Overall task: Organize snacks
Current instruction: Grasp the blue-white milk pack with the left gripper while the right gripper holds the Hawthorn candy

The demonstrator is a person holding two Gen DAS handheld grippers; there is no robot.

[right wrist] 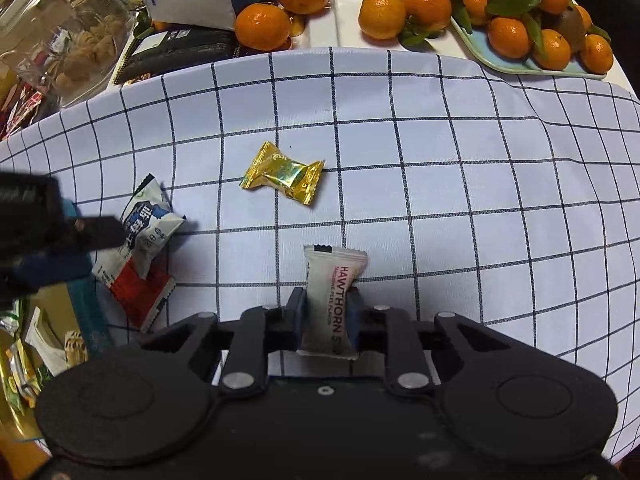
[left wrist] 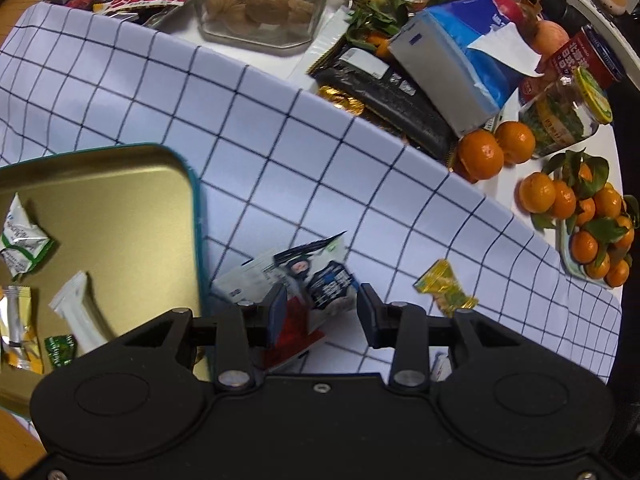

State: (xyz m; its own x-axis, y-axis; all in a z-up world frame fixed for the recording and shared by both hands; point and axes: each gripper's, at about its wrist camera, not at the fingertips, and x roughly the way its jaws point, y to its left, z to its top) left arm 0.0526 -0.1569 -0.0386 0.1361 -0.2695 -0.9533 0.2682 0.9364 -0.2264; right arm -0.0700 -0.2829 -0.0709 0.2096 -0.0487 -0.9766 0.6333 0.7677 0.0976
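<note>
My right gripper (right wrist: 326, 308) is shut on a white Hawthorn snack packet (right wrist: 334, 280), which stands upright between its pads over the checked cloth (right wrist: 440, 200). A gold-wrapped candy (right wrist: 284, 176) (left wrist: 444, 286) lies loose on the cloth. My left gripper (left wrist: 322, 312) is open, and its fingers straddle a blue-and-white packet (left wrist: 328, 280) (right wrist: 150, 228) that lies over a red packet (left wrist: 294, 328) (right wrist: 136, 292). The pads do not press on either one. At the left stands an open gold tin (left wrist: 120, 208) with a teal rim, with several small wrapped snacks inside.
Behind the cloth are a glass jar of walnuts (left wrist: 256, 0), a blue tissue pack (left wrist: 452, 68), a dark flat packet (left wrist: 392, 100), a lidded jar (left wrist: 568, 116) and loose tangerines (left wrist: 480, 154). A plate (right wrist: 504, 64) of leafy tangerines sits at the far right.
</note>
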